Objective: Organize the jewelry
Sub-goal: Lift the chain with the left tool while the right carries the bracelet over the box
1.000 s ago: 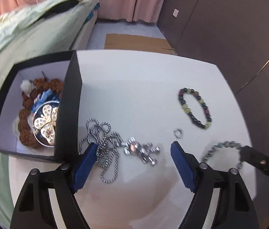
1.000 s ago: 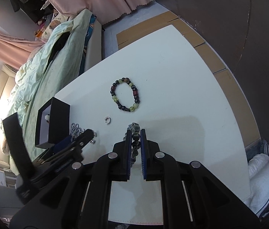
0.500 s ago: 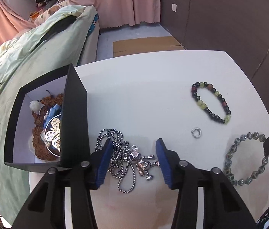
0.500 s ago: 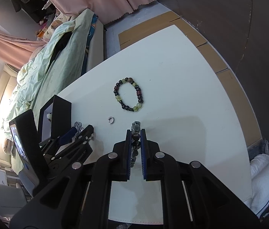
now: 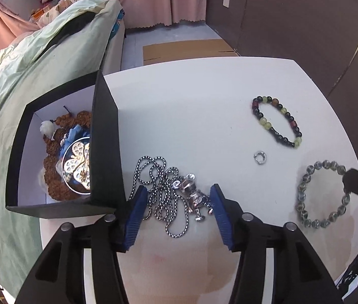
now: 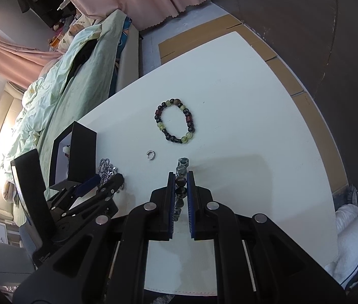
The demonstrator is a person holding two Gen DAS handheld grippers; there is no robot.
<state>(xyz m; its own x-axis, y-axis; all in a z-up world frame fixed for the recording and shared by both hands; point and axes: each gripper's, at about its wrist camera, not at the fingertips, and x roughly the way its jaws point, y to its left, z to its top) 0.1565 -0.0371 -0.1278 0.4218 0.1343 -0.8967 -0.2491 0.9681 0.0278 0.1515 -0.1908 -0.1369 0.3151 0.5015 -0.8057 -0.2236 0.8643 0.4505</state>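
A silver chain necklace with a figure pendant [image 5: 168, 192] lies on the white table [image 5: 191, 116] beside a black jewelry box [image 5: 57, 152] that holds several pieces. My left gripper [image 5: 176, 197] is open, its blue pads on either side of the necklace. My right gripper [image 6: 181, 177] is shut on a grey-green bead bracelet [image 6: 182, 174], which also shows in the left wrist view [image 5: 323, 195]. A dark and green bead bracelet [image 5: 276, 121] and a small silver ring [image 5: 260, 157] lie further back.
The box stands at the table's left edge, with a bed under a green cover [image 5: 27, 63] beyond it. Cardboard [image 5: 186, 50] lies on the floor past the far edge. A dark wall [image 5: 305, 25] stands at the right.
My left gripper's jaws narrowed around the necklace, then widened somewhat, and it drew back a little. My right gripper stays shut on the grey-green bracelet and has lifted it slightly.
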